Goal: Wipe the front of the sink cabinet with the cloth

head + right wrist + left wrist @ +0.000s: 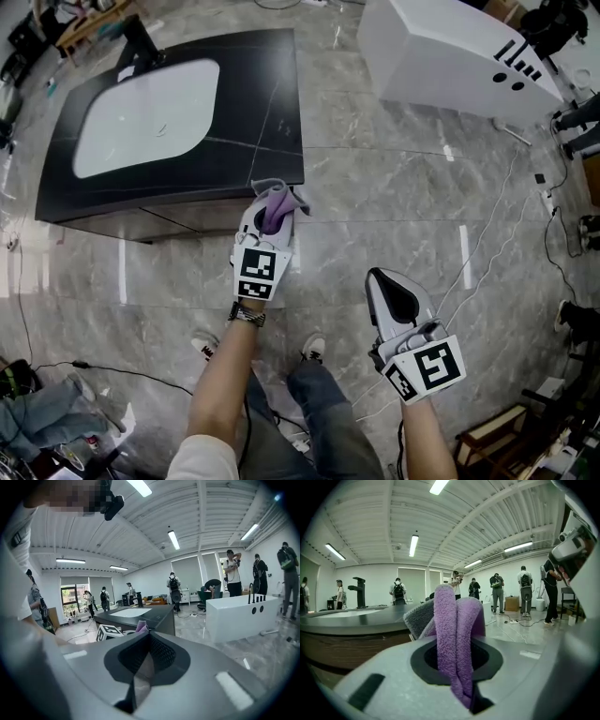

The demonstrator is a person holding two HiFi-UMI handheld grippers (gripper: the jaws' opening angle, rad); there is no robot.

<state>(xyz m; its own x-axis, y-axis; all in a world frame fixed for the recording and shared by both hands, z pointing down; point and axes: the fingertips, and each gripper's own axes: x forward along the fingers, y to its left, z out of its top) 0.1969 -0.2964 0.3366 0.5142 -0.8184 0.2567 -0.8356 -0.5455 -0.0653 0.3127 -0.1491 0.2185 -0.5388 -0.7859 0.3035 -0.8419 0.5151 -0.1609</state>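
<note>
Right gripper (382, 281) is held at 5 o'clock in the head view, jaws pressed together with nothing between them. Sink cabinet (267, 112) is seen at 10 o'clock, with a white basin (141, 117) set in its dark top. White tub (441, 52) is placed at 1 o'clock. Left gripper (270, 217) is held at centre by the cabinet's front corner, jaws clamped on the folded purple cloth (457, 630). Cloth-to-cabinet contact cannot be confirmed.
</note>
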